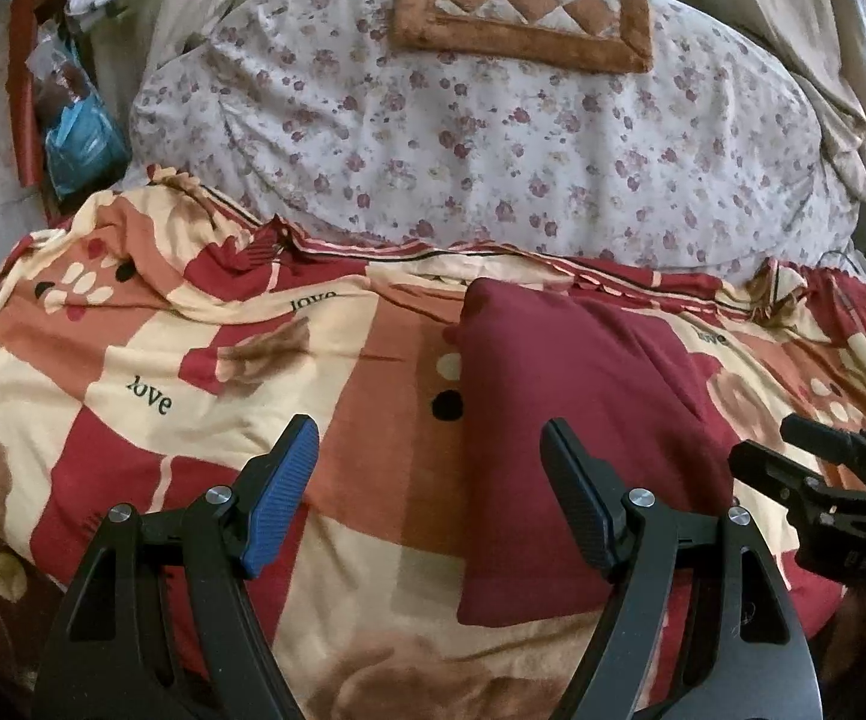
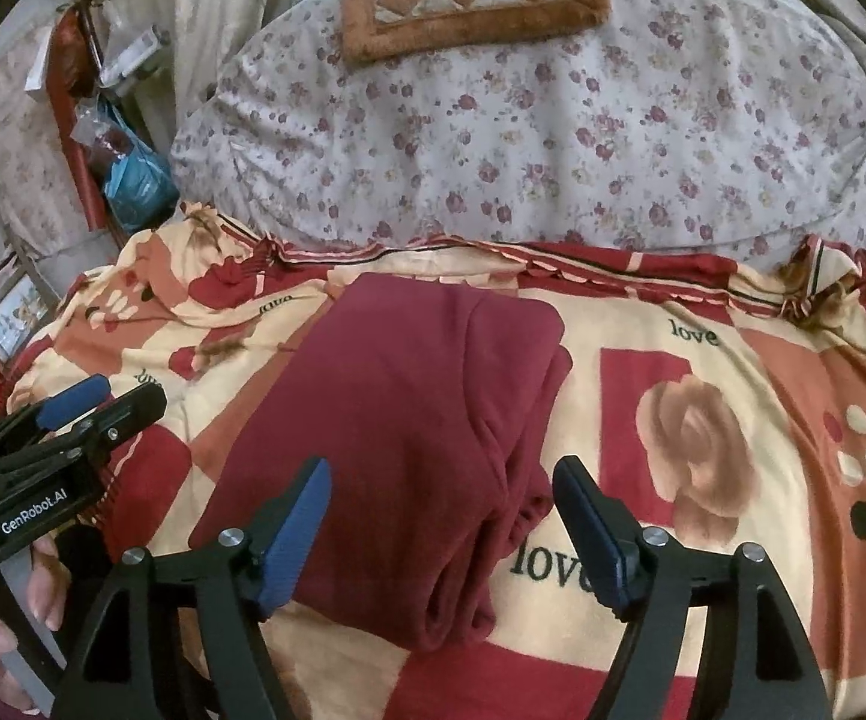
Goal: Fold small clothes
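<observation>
- Here, in the left wrist view, the left gripper [image 1: 429, 486] hangs with its jaws spread wide and nothing between its blue pads [image 1: 279, 498]; it sits above the patterned quilt [image 1: 150, 354], likely because this fold needs no more holding.
- The folded maroon garment [image 1: 577, 420] lies flat on the quilt, partly behind the right-hand finger, its left edge straight, which suggests a fold already laid down.
- The right gripper [image 1: 817, 462] shows at the right edge of this view, over the garment's far side.
- Next, in the right wrist view, the right gripper [image 2: 442, 531] also stands wide apart, holding nothing, and points down at the maroon garment [image 2: 396, 438].
- Stacked layers [image 2: 523, 480] show along the garment's right edge, so it is doubled over.
- A hand [image 2: 6, 618] grips the left gripper [image 2: 102, 396] at the left edge.
</observation>
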`<move>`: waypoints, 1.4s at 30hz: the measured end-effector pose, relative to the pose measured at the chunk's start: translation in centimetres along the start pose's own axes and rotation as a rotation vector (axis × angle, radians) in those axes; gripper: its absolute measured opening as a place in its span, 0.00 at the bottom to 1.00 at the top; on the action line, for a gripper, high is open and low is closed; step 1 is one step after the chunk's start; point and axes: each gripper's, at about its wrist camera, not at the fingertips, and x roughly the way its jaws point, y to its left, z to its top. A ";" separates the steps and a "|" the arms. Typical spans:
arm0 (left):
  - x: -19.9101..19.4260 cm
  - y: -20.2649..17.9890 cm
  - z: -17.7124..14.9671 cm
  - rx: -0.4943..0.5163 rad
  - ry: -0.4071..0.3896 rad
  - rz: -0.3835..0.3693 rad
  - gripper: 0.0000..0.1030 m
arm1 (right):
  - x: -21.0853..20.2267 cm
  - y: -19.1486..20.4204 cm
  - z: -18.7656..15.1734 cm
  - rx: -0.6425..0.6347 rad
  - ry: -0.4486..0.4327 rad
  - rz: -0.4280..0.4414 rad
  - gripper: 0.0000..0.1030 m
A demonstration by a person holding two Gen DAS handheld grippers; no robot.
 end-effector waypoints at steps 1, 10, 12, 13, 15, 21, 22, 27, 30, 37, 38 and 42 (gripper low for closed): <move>0.2 0.1 0.1 -0.008 0.005 0.006 0.75 | 0.0 -0.1 0.0 -0.003 0.001 -0.003 0.73; 0.8 0.2 0.0 -0.003 0.014 0.047 0.75 | 0.6 0.6 -0.2 -0.016 0.005 -0.028 0.74; 0.8 0.2 -0.1 -0.003 0.014 0.051 0.75 | 0.7 0.6 -0.2 -0.014 0.007 -0.033 0.74; 0.8 0.2 0.0 0.000 0.012 0.052 0.75 | 0.7 0.6 -0.2 -0.014 0.009 -0.037 0.74; 0.9 0.2 -0.1 0.007 0.010 0.061 0.75 | 0.8 0.7 -0.2 -0.018 0.011 -0.045 0.74; 1.0 0.1 -0.1 0.010 0.008 0.073 0.75 | 1.0 0.9 -0.5 -0.014 0.016 -0.047 0.74; 1.0 0.0 -0.1 0.012 0.008 0.073 0.75 | 1.0 1.0 -0.5 -0.016 0.015 -0.049 0.74; 1.0 -0.2 -0.2 0.012 0.009 0.078 0.75 | 1.1 1.2 -0.5 -0.026 0.018 -0.057 0.74; 1.1 -0.3 -0.2 0.010 0.011 0.074 0.75 | 1.2 1.3 -0.6 -0.026 0.021 -0.058 0.74; 1.6 -0.6 -0.4 0.013 0.021 0.062 0.75 | 1.6 1.1 -0.5 -0.023 0.022 -0.065 0.74; 1.7 -0.6 -0.4 0.013 0.023 0.060 0.75 | 1.7 1.0 -0.6 -0.021 0.024 -0.067 0.74; 2.2 -0.8 -0.5 0.021 0.035 0.057 0.75 | 2.1 0.9 -0.5 -0.017 0.033 -0.069 0.74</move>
